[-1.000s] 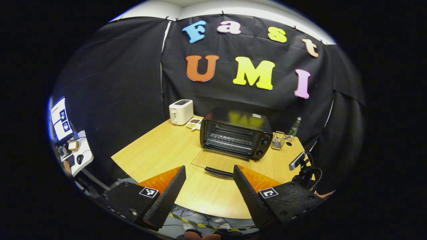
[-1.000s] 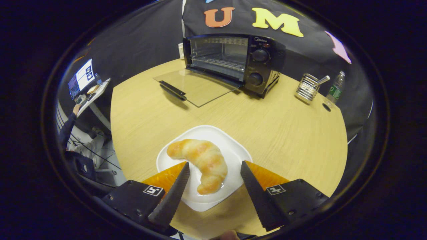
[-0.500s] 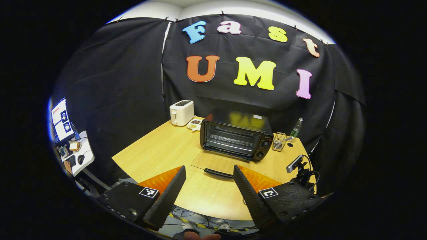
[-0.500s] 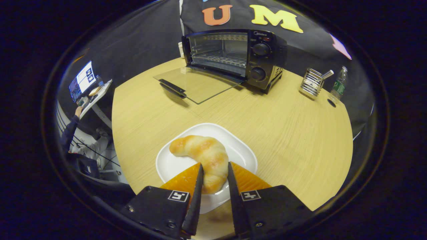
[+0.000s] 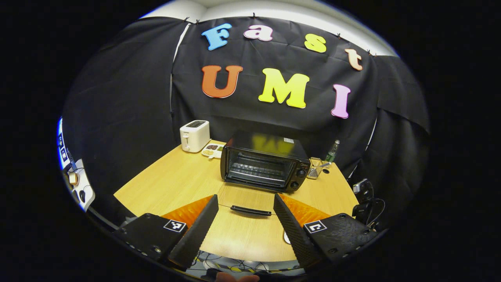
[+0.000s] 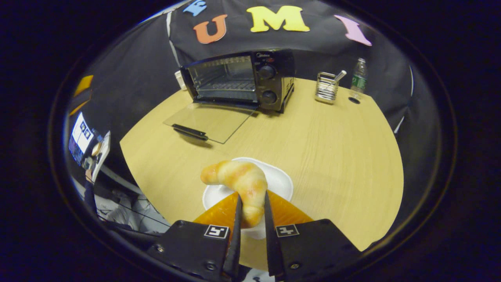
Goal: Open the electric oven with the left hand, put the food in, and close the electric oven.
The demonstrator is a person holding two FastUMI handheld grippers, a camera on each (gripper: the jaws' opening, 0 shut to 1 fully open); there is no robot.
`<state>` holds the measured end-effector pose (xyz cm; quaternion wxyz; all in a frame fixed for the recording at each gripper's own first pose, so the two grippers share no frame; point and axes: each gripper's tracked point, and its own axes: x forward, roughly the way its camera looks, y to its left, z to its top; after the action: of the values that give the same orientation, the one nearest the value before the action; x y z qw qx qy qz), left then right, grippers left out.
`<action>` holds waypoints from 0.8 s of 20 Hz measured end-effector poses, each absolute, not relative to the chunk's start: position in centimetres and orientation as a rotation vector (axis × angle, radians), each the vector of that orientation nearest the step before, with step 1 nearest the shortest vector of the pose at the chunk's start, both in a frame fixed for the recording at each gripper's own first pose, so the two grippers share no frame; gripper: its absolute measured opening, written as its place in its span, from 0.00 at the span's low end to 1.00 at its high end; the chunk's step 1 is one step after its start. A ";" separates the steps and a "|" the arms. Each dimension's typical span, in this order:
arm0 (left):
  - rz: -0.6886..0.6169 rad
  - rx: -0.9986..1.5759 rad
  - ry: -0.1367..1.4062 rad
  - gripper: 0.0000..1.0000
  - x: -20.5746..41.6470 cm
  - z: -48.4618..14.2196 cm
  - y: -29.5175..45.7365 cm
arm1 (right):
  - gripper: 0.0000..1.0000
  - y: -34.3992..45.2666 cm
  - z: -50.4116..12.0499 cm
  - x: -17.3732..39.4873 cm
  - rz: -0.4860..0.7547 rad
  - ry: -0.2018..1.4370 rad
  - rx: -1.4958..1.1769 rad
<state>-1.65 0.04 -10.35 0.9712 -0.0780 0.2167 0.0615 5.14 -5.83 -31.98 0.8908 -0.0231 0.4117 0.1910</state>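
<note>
Right gripper view, closest in: the right tongs [image 6: 251, 213] are pinched on the lower end of the croissant [image 6: 237, 182], both fingers pressing its sides, and the bread looks raised a little off the white plate [image 6: 282, 184] that sits beneath it on the desk [image 6: 336, 145]. So the pick-up seems made. Farther across the desk the oven's glass door [image 6: 208, 120] lies folded flat with its dark handle toward us, and behind it the electric oven [image 6: 238, 79] stands with its rack bare, so the opening step is done and nothing is inside yet. Beyond that, a wire holder [image 6: 326, 87] and a bottle [image 6: 358, 80] stand near the far edge. In the left gripper view the left tongs [image 5: 245, 227] are spread wide with nothing between them, held back from the desk's near edge in line with the door handle [image 5: 250, 210]. What I judge is left: carry the croissant to the rack, let go, then swing the door up.
</note>
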 end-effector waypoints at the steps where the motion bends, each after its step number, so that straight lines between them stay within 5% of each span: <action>1: 0.100 -0.161 0.429 0.94 -1.3 -10.1 1.0 | 0.29 -5.0 -31.0 5.0 0.360 0.839 -0.014; 8: -0.005 -0.151 0.435 0.94 0.2 -10.6 8.0 | 0.30 3.4 -26.3 6.9 0.157 0.690 0.171; 16: -0.007 -0.121 0.489 0.94 -1.0 -11.9 15.6 | 0.29 10.7 -25.8 18.4 0.000 0.563 0.290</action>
<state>-1.01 15.60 -11.87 0.9684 -0.0600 0.2419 -0.0037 18.39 10.73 -25.84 0.9503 0.1428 0.2767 -0.0001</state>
